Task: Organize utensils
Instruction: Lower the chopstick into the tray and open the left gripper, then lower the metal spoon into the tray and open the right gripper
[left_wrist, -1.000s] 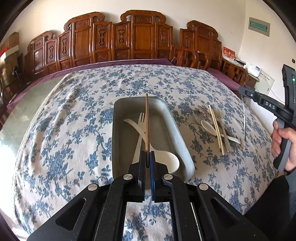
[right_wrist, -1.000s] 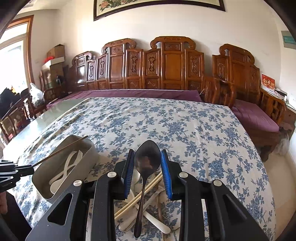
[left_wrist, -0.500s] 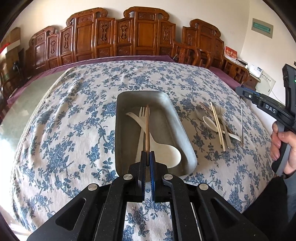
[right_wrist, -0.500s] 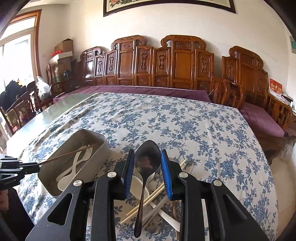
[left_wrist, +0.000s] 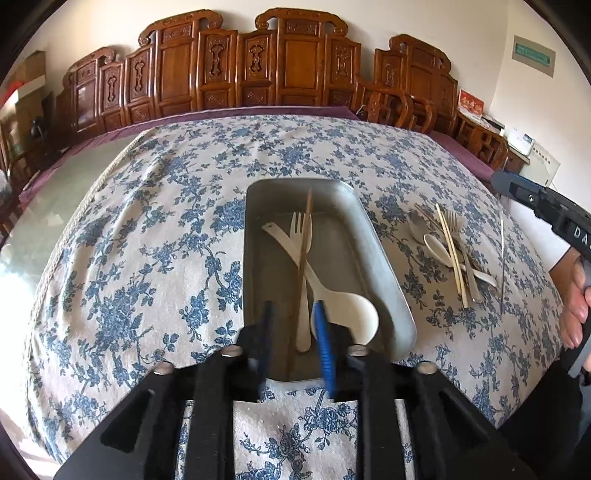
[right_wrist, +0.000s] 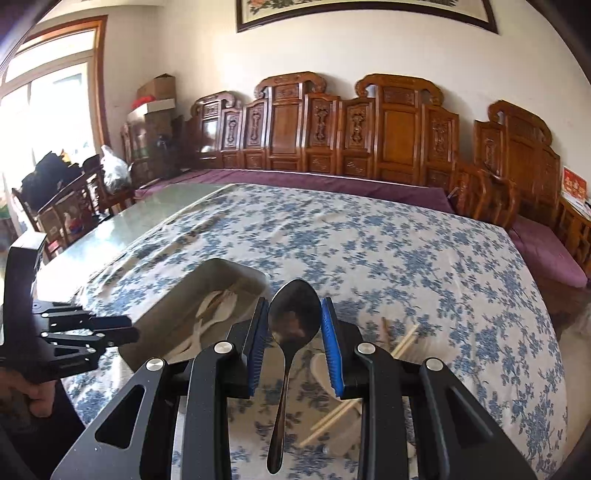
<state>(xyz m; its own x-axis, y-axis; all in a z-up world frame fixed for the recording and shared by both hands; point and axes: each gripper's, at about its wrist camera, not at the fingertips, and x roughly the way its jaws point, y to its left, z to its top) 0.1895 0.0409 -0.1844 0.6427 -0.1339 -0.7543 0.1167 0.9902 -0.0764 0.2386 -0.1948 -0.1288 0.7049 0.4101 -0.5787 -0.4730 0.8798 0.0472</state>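
Note:
A grey metal tray (left_wrist: 373, 236) sits on the floral tablecloth and holds a white fork (left_wrist: 303, 225), a white spoon (left_wrist: 347, 310) and a brown chopstick (left_wrist: 304, 254). My left gripper (left_wrist: 293, 328) is open over the tray's near end, with the chopstick lying loose between its fingers. My right gripper (right_wrist: 294, 328) is shut on a metal spoon (right_wrist: 293, 321), gripped at the bowl with the handle hanging down, to the right of the tray (right_wrist: 221, 269). A pile of utensils (left_wrist: 452, 251) lies right of the tray.
Loose chopsticks (right_wrist: 402, 341) and a white spoon (right_wrist: 321, 369) lie under my right gripper. Carved wooden chairs (left_wrist: 280, 70) line the far side of the table. A bare glass strip of table (left_wrist: 48, 206) runs along the left.
My left gripper opened and let the chopstick drop into the tray. My right gripper carried the metal spoon up and leftward toward the tray.

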